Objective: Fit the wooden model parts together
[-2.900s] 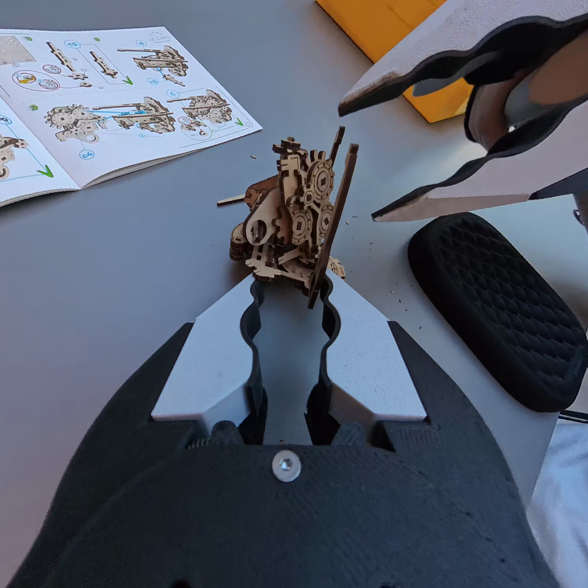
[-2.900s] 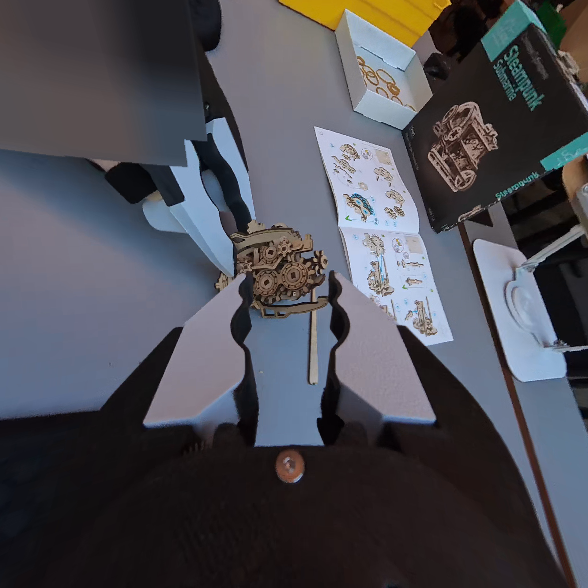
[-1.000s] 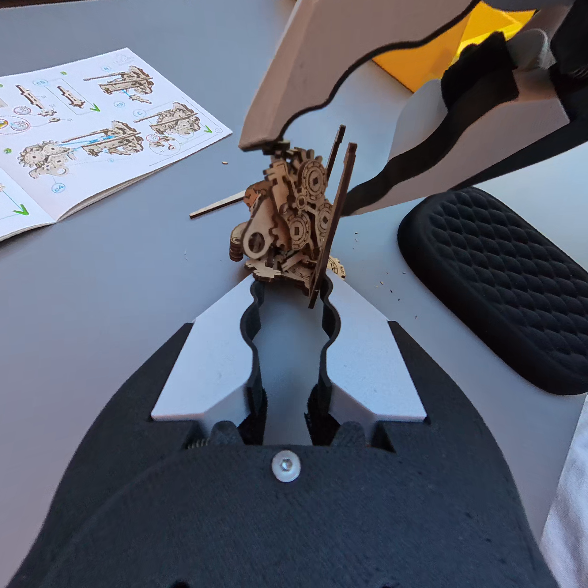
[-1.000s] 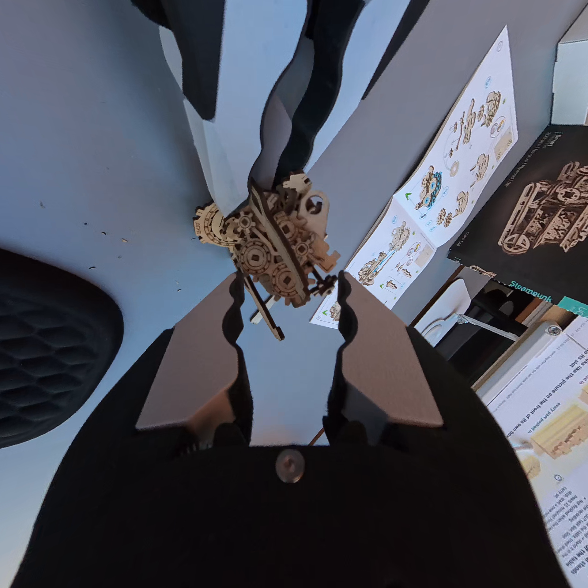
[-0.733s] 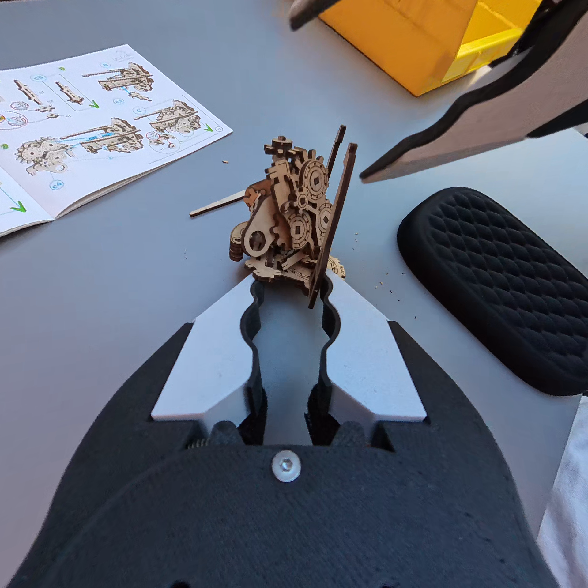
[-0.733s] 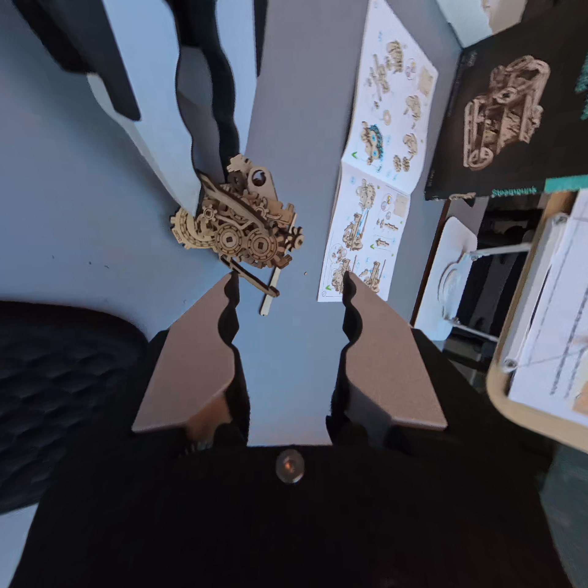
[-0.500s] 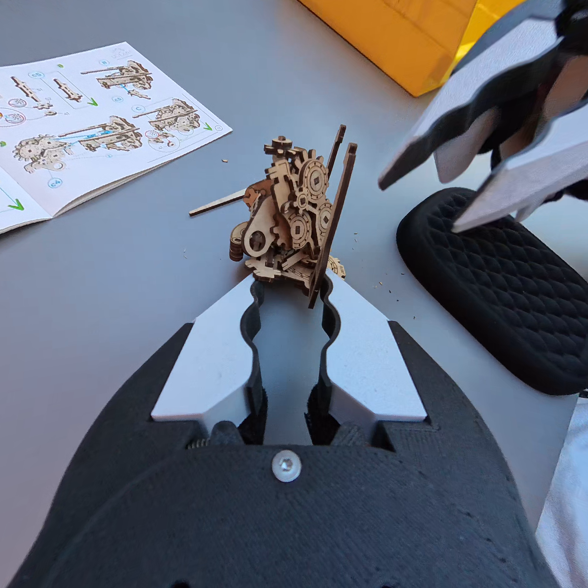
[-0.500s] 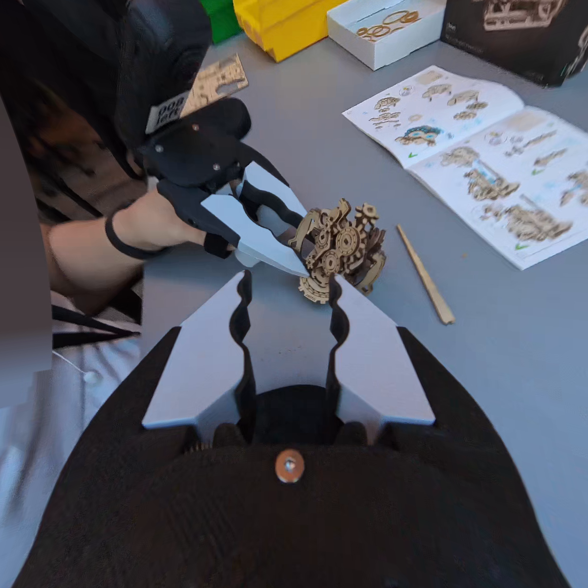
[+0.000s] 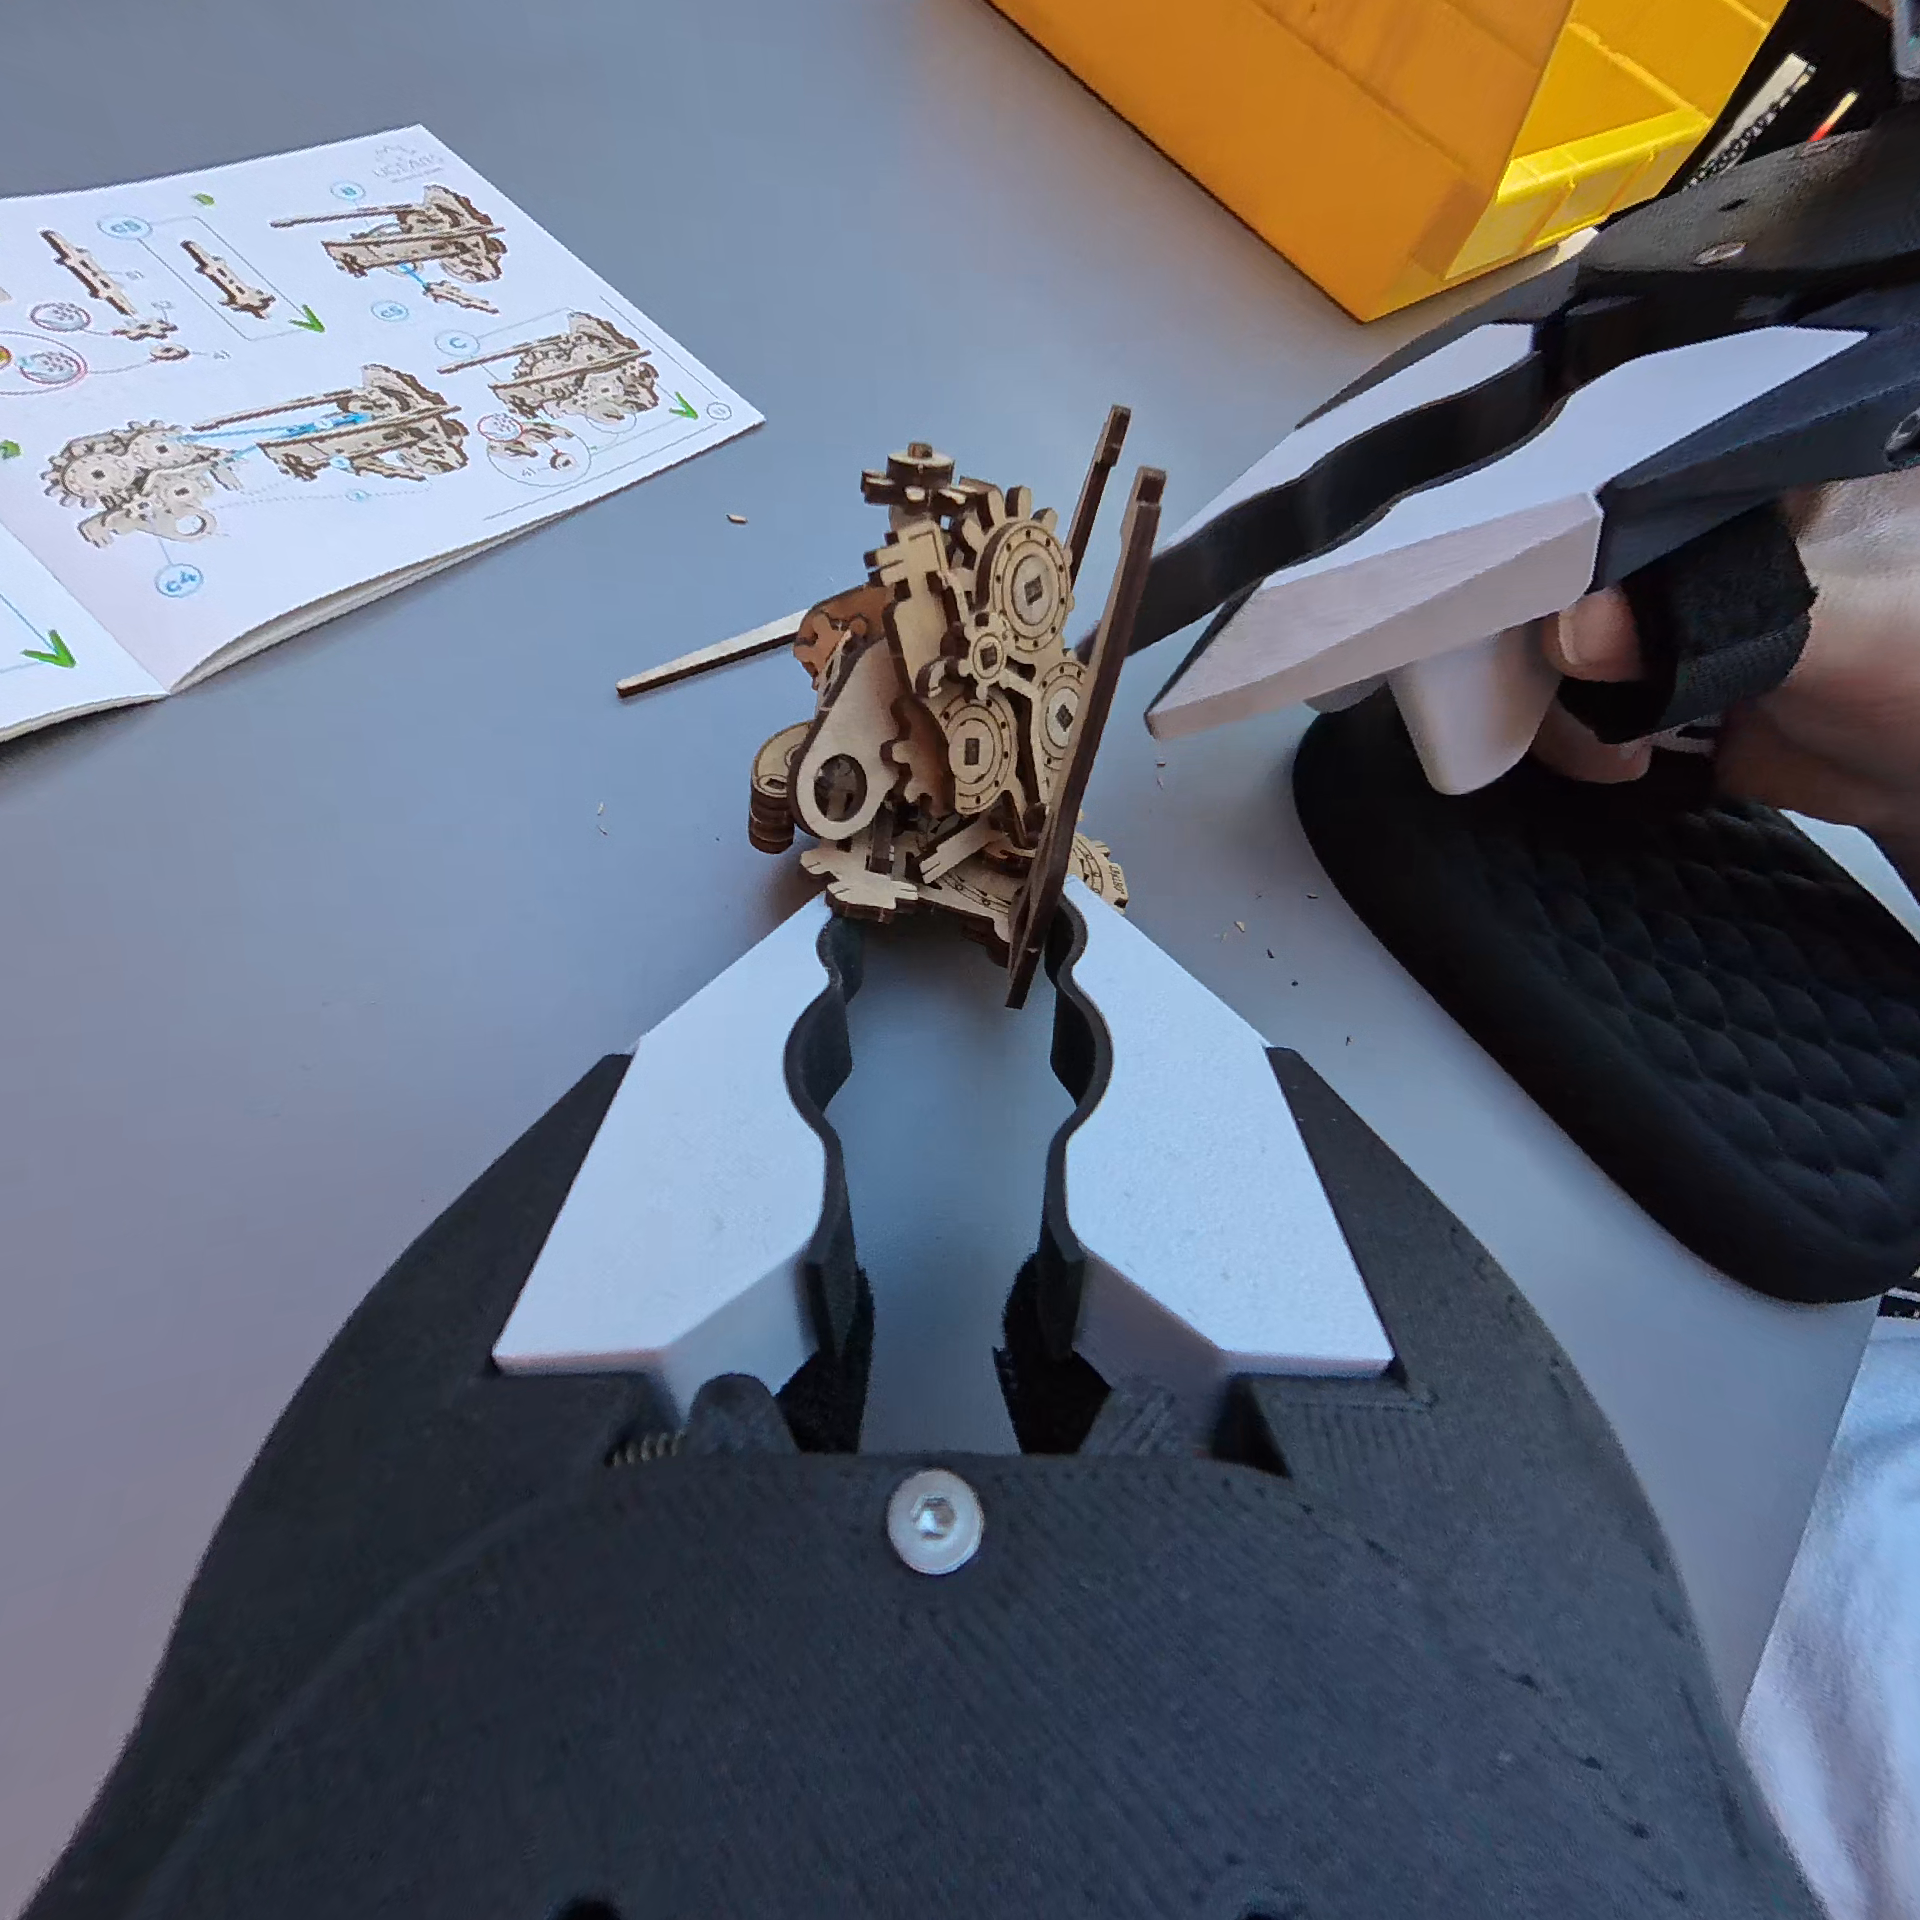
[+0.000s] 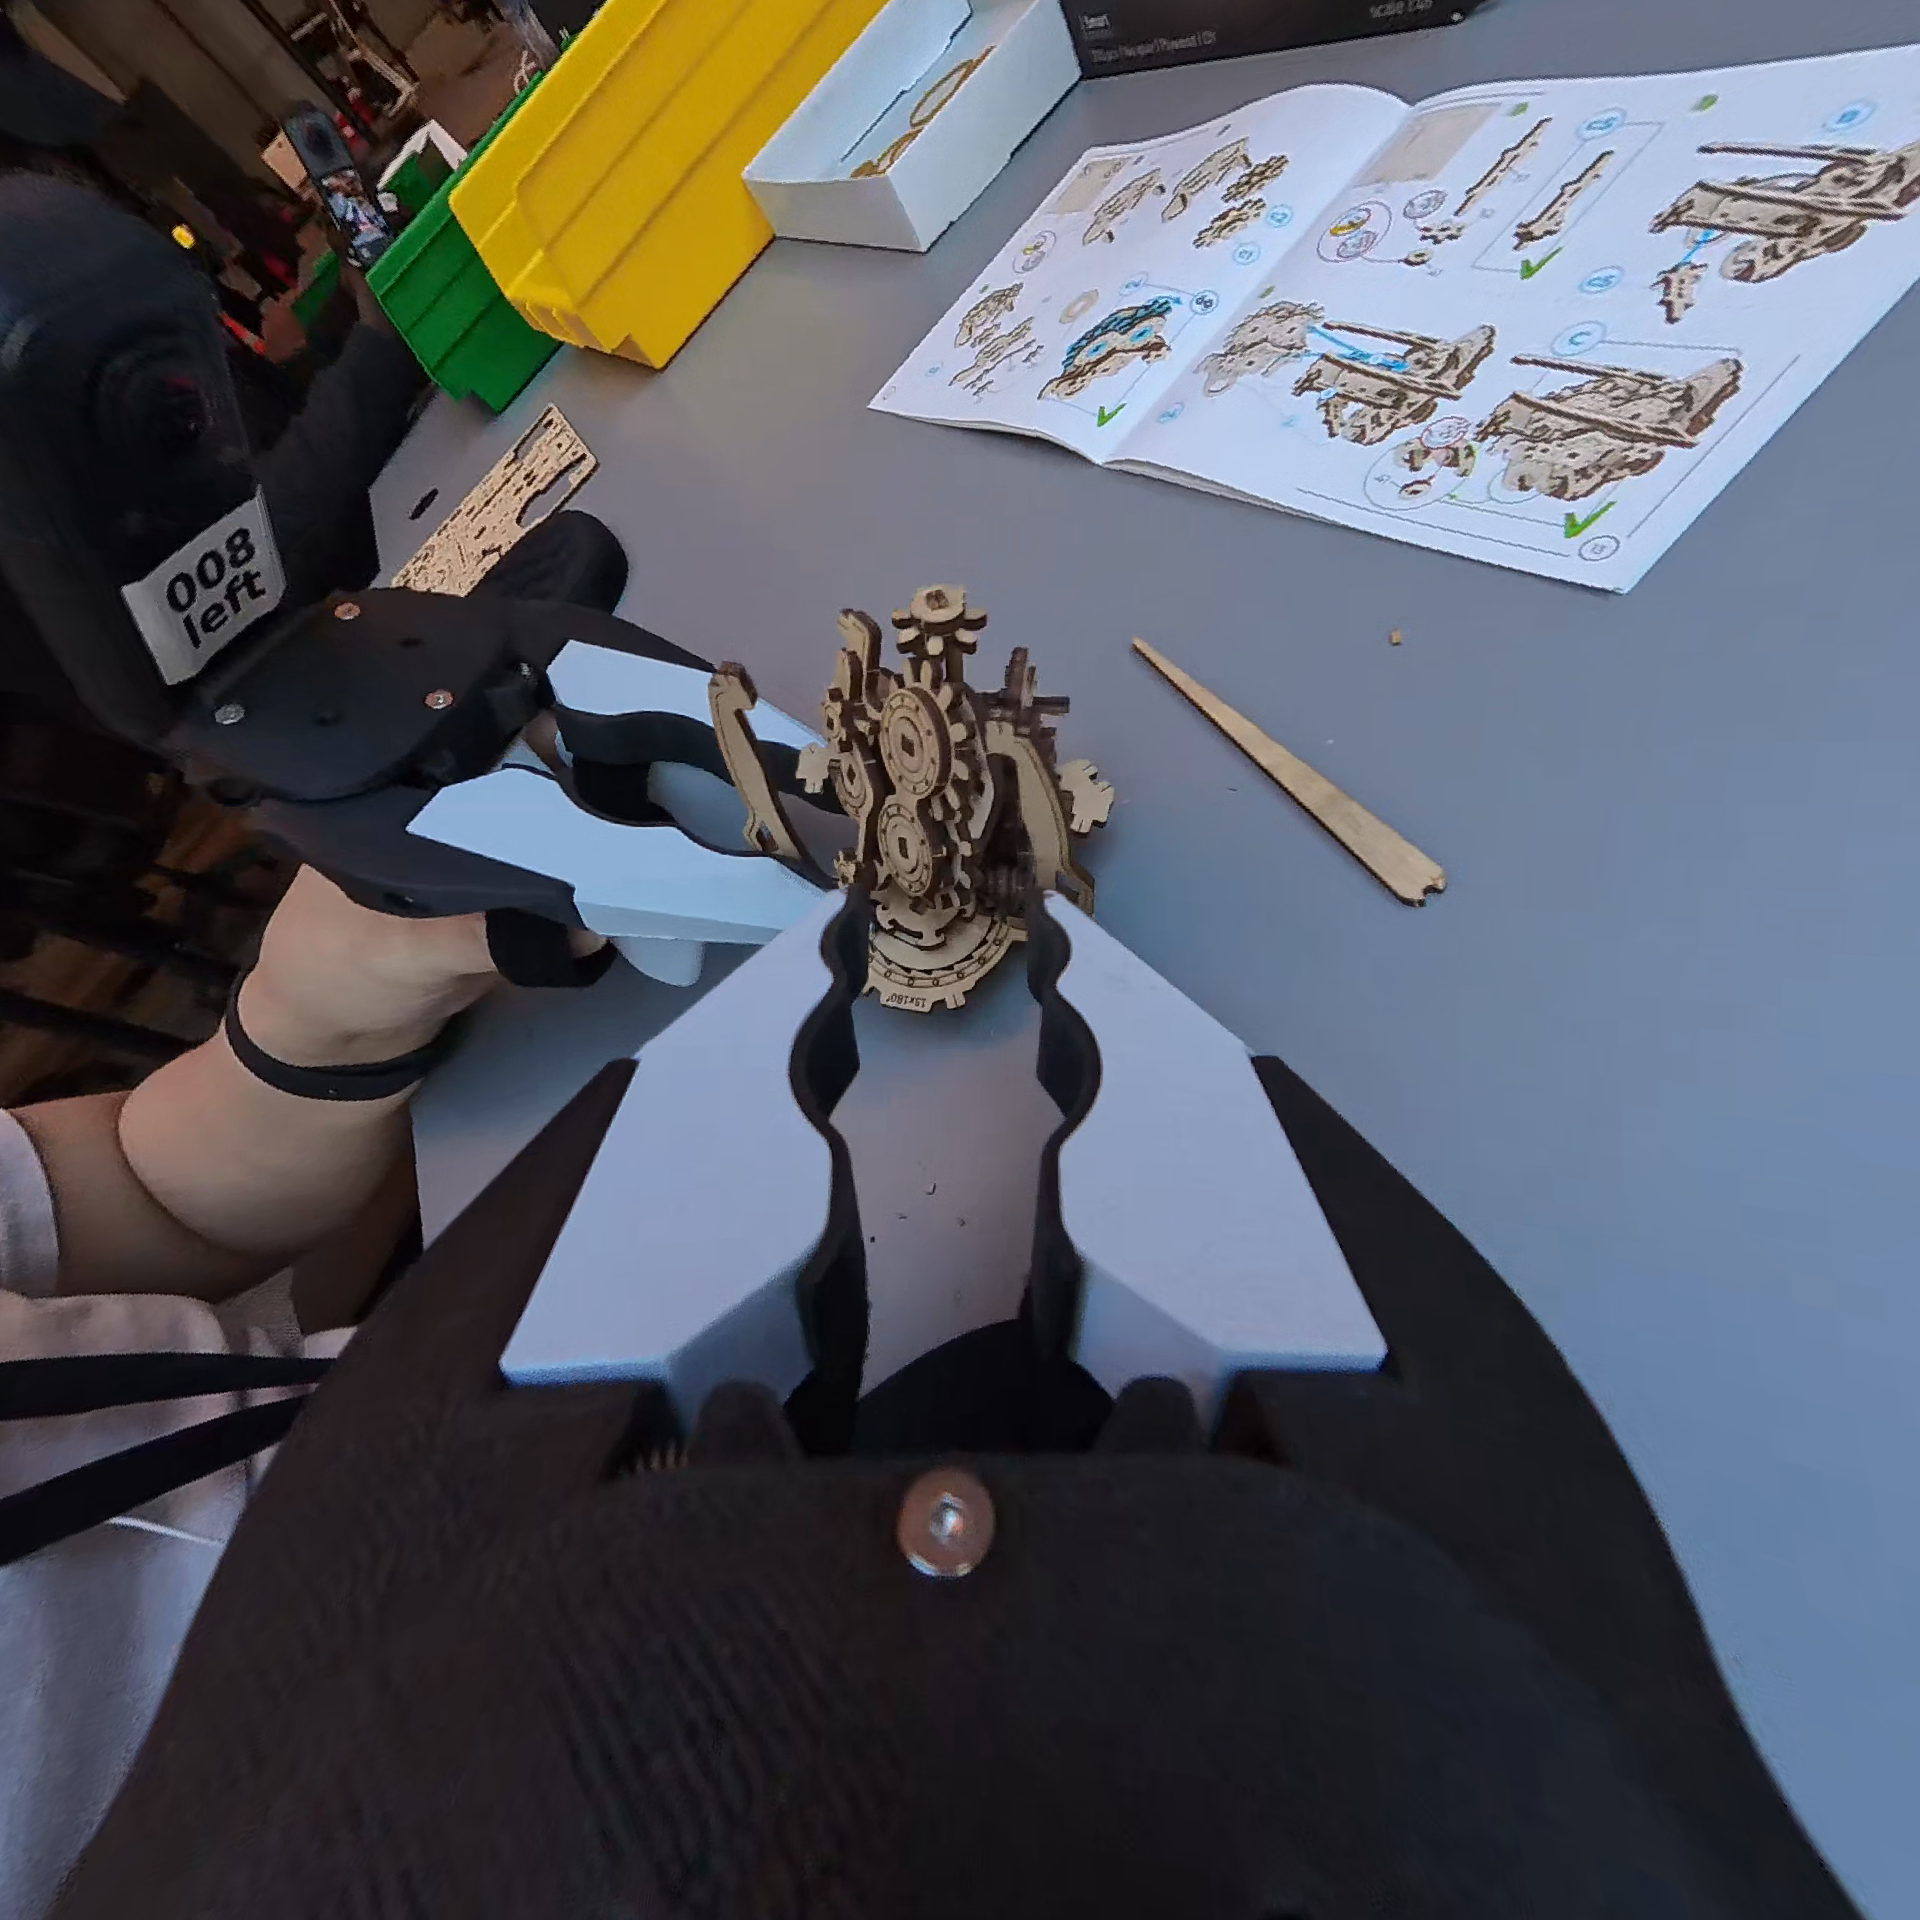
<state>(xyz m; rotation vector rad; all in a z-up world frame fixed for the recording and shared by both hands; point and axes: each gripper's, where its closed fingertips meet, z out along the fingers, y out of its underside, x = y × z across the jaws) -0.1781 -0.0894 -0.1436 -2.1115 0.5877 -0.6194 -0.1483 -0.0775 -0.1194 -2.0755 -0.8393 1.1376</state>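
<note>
Your left tongs (image 9: 945, 935) grip the wooden model (image 9: 956, 686) by its base above the bench (image 9: 312, 935); your right tongs (image 10: 940, 914), part-open and empty, flank it. Close gently on solid parts, avoiding the gears.

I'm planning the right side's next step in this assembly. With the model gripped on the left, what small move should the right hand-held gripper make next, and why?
Probably ease the right hand-held gripper forward and close on the wooden gear model. Its fingers are open and flank the model's round base, while the left hand-held gripper already clamps the model. The loose wooden stick lies untouched on the table.
</note>
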